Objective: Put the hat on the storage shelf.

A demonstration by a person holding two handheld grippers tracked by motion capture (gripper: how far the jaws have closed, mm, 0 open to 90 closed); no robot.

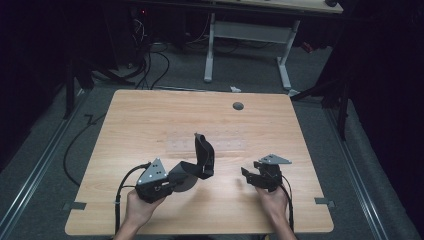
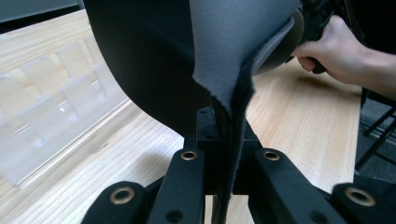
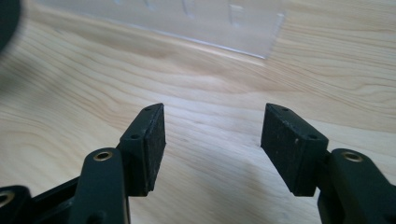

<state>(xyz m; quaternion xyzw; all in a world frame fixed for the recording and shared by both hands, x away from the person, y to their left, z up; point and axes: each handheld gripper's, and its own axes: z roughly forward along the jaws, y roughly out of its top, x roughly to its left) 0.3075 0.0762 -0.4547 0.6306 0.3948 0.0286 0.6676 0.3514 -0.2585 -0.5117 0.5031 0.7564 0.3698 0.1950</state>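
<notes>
Left gripper (image 2: 224, 140) pinches grey fabric (image 2: 233, 56); right fingers (image 3: 149, 140) apart

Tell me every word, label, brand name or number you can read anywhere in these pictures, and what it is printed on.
None: no readable text stands anywhere.
The black cloth held by the left gripper: plain, no label showing.
The clear plastic tray on the wooden table: no print to be seen.
The right gripper and its fingers: bare black, no marking.
The far desk and the cables under it: too dark and small to tell.
</notes>
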